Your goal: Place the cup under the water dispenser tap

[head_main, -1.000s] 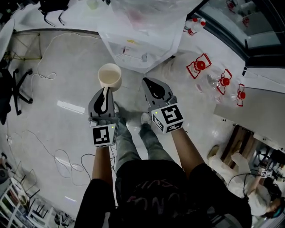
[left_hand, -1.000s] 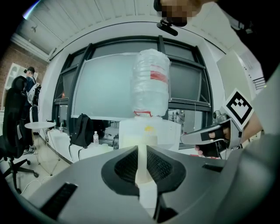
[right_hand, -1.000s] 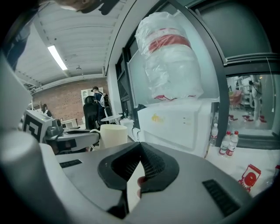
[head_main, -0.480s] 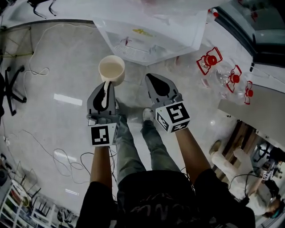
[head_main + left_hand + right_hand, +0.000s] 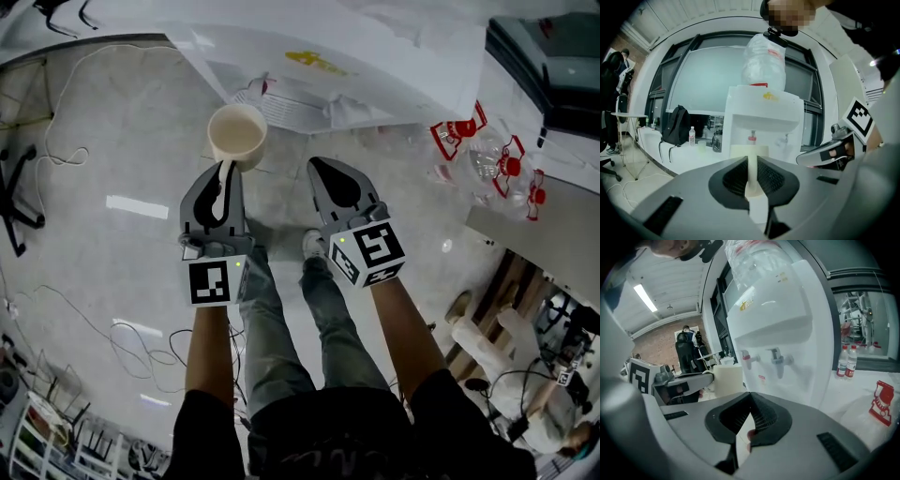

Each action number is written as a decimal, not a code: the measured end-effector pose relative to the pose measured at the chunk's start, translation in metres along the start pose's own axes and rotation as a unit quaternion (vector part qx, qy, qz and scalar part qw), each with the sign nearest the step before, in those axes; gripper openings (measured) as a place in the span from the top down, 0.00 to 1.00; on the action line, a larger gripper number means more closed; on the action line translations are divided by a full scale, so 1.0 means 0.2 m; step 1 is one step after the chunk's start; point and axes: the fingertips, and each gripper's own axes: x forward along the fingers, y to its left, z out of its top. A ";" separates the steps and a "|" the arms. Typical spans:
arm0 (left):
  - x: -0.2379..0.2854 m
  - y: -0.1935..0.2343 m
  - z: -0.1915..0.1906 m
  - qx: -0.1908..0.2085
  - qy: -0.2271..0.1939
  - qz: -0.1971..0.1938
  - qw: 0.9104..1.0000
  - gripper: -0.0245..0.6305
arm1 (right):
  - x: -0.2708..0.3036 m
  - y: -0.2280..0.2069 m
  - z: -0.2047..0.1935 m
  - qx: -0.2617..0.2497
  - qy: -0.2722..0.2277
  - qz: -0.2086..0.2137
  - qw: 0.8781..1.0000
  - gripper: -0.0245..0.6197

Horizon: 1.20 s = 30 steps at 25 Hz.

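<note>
The left gripper pinches the handle of the cream cup. The cup sits just past its tips, upright, mouth to the ceiling, long axis vertical, handle pointing back into the jaws. Straight ahead stands the water dispenser, its red tap and pale tap higher than the cup's rim with a gap before them, and bare floor lies open off that gripper's left. The right gripper, jaws pressed together and empty, sits alongside to the right, apart from the cup.
</note>
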 end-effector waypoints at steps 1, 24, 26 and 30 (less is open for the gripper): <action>0.02 0.01 -0.03 0.003 -0.002 -0.005 1.000 0.89 | 0.02 -0.02 -0.02 0.003 0.000 -0.003 1.000 0.94; 0.37 0.08 -0.47 0.001 -0.024 -0.010 1.000 0.89 | 0.38 -0.20 -0.34 -0.009 -0.031 -0.010 0.999 0.94; 0.39 0.09 -0.49 0.003 -0.028 -0.010 1.000 0.89 | 0.40 -0.22 -0.37 -0.010 -0.033 -0.007 0.999 0.94; 0.42 0.09 -0.53 0.010 -0.039 -0.010 0.999 0.89 | 0.42 -0.24 -0.42 -0.006 -0.033 -0.009 0.999 0.94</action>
